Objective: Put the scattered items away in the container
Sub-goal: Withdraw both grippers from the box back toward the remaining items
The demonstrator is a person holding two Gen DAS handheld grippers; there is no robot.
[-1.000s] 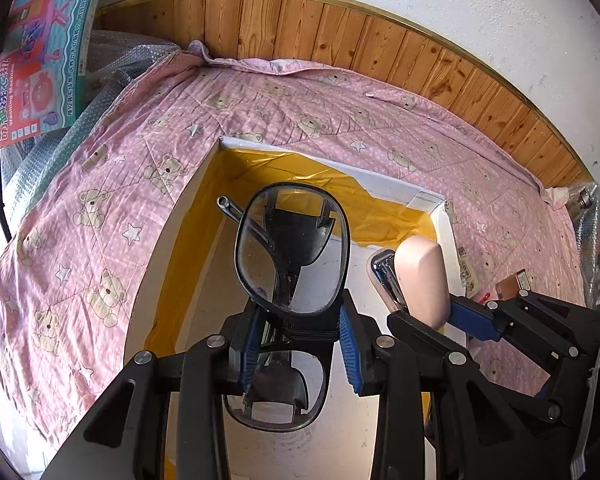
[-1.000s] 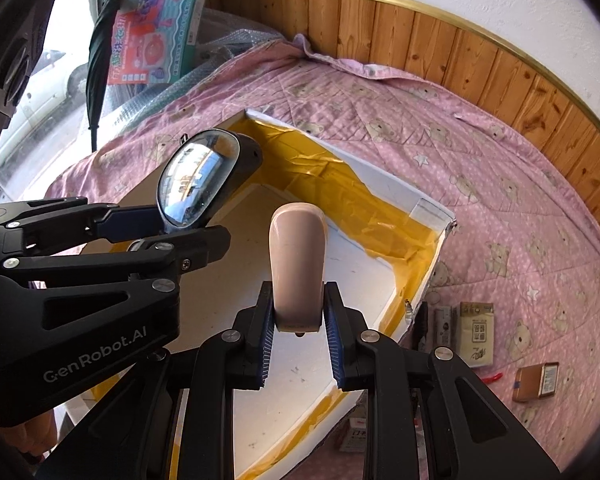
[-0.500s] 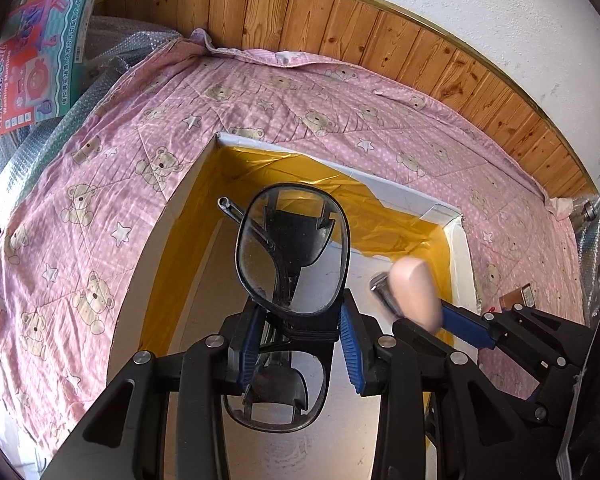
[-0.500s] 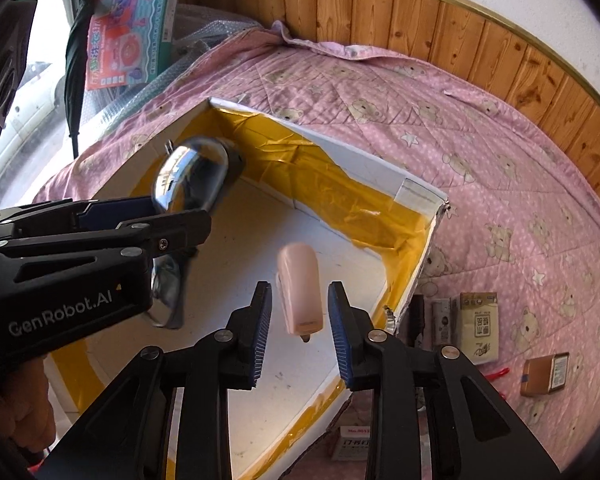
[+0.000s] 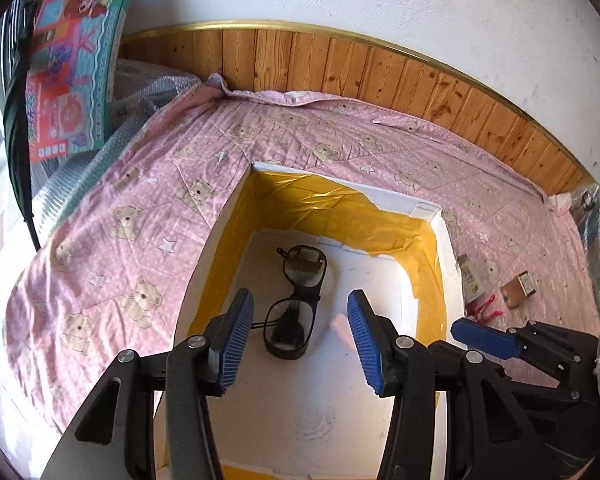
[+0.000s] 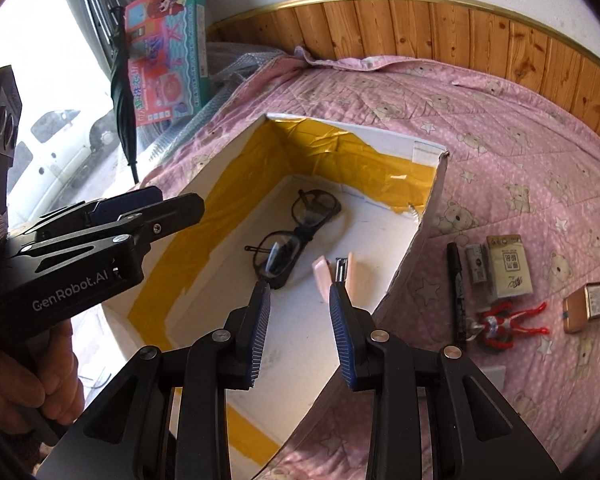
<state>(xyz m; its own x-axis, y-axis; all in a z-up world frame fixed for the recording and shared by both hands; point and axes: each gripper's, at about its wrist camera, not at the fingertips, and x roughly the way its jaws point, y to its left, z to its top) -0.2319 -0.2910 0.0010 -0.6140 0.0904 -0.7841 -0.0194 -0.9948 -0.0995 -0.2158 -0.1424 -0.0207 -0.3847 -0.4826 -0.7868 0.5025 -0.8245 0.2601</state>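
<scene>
Black glasses [image 6: 294, 236]: flat on box floor, beside pink clipper [image 6: 338, 270]
Box [image 6: 428, 216]: yellow-taped, on pink bed quilt [image 6: 500, 128]
Left claw [image 5: 300, 334]: spread, empty, above box
Right claw [image 6: 300, 322]: spread, empty
Outside right wall: marker [image 6: 458, 292], packets [image 6: 508, 266], red figure [image 6: 508, 324], lighter [image 6: 584, 308]

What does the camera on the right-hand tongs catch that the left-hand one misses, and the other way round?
Only the right view shows the black pen, the whole red toy figure, the person's hand gripping the left tool, and the open pink stapler clearly. Only the left view shows the far right edge of the pink blanket meeting the wood panelling. Both show the glasses lying in the yellow-lined box, the toy carton, and both sets of tongs, left and right, open and empty.
</scene>
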